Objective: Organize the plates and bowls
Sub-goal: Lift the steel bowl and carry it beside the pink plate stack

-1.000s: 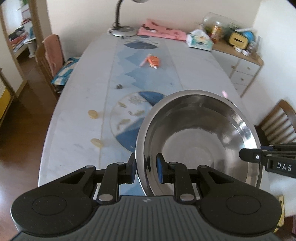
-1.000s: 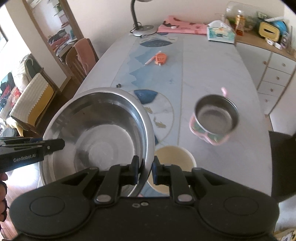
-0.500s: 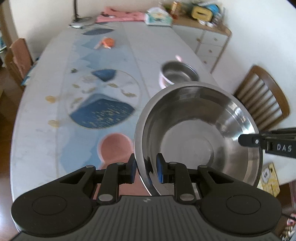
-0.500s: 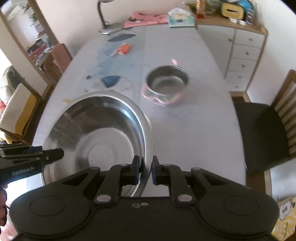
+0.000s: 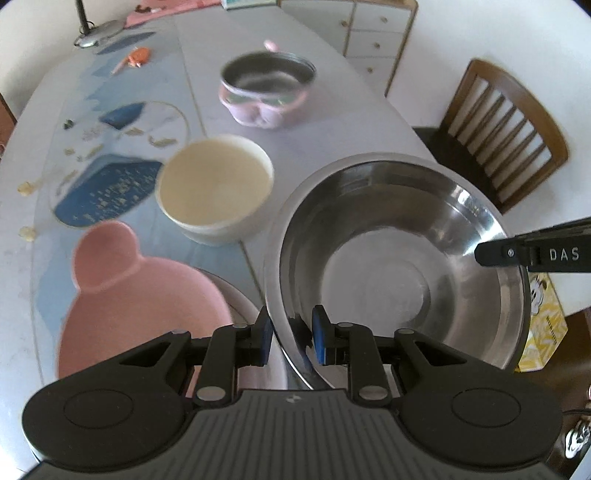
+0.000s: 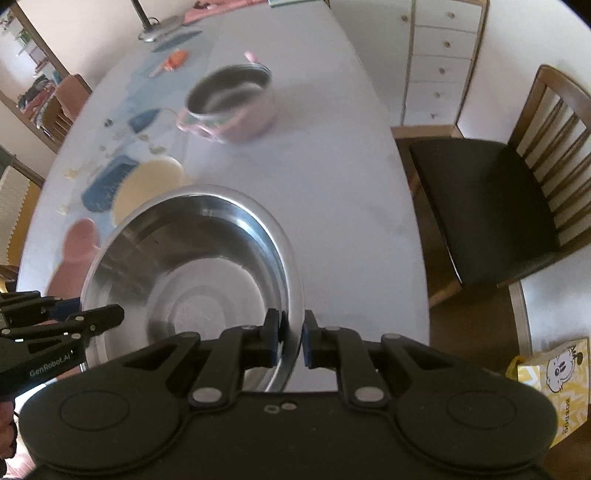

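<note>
Both grippers — left gripper [image 5: 288,341], right gripper [image 6: 291,341] — apparently clamp steel bowl [image 5: 399,258].

The pink bear-shaped plate [image 5: 140,306] is partly hidden behind the left gripper's body, and something metallic beneath it shows only as a sliver — what it is, I cannot tell. The pink-sided pot [image 5: 267,94] and cream bowl [image 5: 214,188] are motion-blurred. The lamp [image 5: 94,27] is cut off at the top edge.

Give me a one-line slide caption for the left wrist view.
Left gripper and right gripper clamp opposite rims of a steel bowl beside a cream bowl and pink plate.
</note>
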A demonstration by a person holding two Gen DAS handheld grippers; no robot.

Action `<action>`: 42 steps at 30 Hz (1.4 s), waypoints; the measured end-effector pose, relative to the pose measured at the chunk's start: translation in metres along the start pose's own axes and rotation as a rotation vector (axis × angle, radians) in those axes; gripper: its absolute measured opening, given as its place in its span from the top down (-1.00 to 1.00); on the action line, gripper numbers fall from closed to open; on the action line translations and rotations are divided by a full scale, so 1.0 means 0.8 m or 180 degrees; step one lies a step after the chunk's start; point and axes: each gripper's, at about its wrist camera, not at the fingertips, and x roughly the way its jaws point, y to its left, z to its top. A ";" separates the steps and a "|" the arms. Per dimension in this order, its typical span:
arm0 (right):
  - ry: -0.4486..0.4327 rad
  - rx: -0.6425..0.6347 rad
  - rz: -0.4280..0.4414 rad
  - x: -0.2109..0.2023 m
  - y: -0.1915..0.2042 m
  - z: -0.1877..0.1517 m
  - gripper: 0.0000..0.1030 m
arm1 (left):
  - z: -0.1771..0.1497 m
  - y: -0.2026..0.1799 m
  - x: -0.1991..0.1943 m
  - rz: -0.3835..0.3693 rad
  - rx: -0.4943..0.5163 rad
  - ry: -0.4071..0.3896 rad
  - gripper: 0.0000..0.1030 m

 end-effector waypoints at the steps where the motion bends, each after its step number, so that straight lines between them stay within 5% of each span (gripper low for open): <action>1: 0.0017 -0.0012 -0.0003 0.003 -0.003 -0.002 0.74 | -0.002 -0.003 0.006 -0.0010 -0.0012 0.0025 0.59; 23: 0.0104 -0.0049 0.0097 0.057 -0.050 -0.015 0.73 | -0.019 -0.033 0.067 0.0023 0.0031 0.0142 0.59; 42: -0.0027 0.0006 0.0034 0.030 -0.041 -0.007 0.36 | -0.017 -0.019 0.051 -0.0243 0.0110 0.0142 0.49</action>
